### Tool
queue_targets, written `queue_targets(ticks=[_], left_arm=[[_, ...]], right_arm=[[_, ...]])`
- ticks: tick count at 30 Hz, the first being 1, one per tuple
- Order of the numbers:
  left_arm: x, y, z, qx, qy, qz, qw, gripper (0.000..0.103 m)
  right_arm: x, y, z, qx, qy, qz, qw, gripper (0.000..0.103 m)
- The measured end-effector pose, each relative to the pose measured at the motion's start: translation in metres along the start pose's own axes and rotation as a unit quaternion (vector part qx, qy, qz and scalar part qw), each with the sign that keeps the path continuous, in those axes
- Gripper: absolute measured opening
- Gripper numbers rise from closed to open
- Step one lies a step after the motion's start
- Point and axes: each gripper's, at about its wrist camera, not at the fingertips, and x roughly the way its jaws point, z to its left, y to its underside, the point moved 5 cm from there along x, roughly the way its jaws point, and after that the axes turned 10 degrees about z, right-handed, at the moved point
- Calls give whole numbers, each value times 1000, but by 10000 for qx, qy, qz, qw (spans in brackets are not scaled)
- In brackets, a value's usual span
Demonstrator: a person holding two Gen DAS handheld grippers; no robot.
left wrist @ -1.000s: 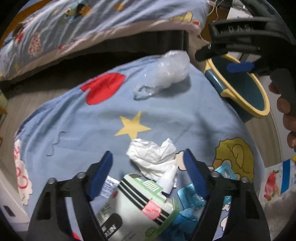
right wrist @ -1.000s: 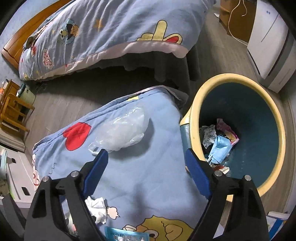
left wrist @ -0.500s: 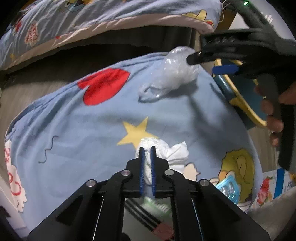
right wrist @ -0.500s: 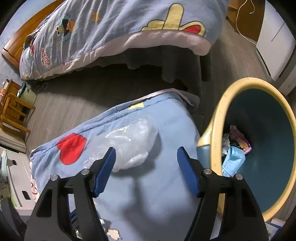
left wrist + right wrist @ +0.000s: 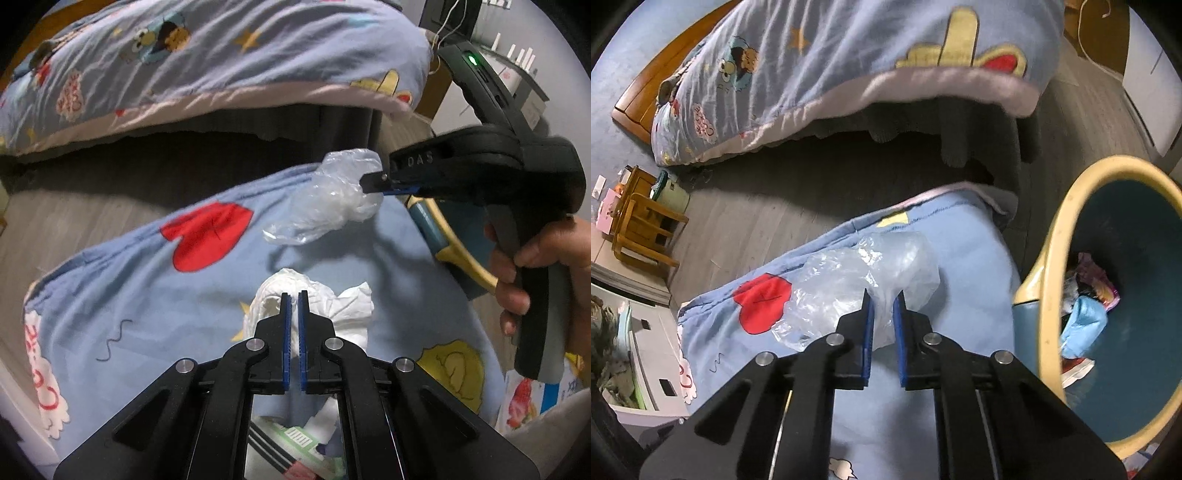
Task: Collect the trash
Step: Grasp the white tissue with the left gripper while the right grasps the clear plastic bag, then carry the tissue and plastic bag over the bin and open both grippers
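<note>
The left tongs [image 5: 292,297] are pressed together on a crumpled white tissue [image 5: 314,306], which bulges out beyond and to both sides of their blue pads above the blue cartoon-print blanket [image 5: 147,295]. The right tongs [image 5: 883,301], gripped by a hand [image 5: 532,269], are closing on a clear plastic bag [image 5: 864,280]; the film sits pinched between the pads, with most of the bag spread ahead and to the left over the blanket's red heart. A yellow-rimmed blue bin [image 5: 1052,280] with trash inside stands just beside the blanket, to the right of the right tongs.
</note>
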Motion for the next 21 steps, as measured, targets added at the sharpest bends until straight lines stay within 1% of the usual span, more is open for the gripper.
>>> queue_targets(ticks=[4, 8, 16, 21], left_arm=[[-13, -6, -6, -21, 0, -192, 9998, 4], [-24, -8, -18, 44, -79, -336, 9994, 4], [-45, 0, -49, 270, -76, -538, 9982, 4], [-58, 5, -68, 364, -65, -677, 9970, 4]], right_arm=[[-18, 3, -1, -50, 3, -125, 9999, 10], [-39, 8, -4, -104, 31, -276, 9996, 10], [-86, 27, -24, -122, 128, -560, 9983, 10], [-114, 39, -36, -68, 114, -756, 9971, 10]])
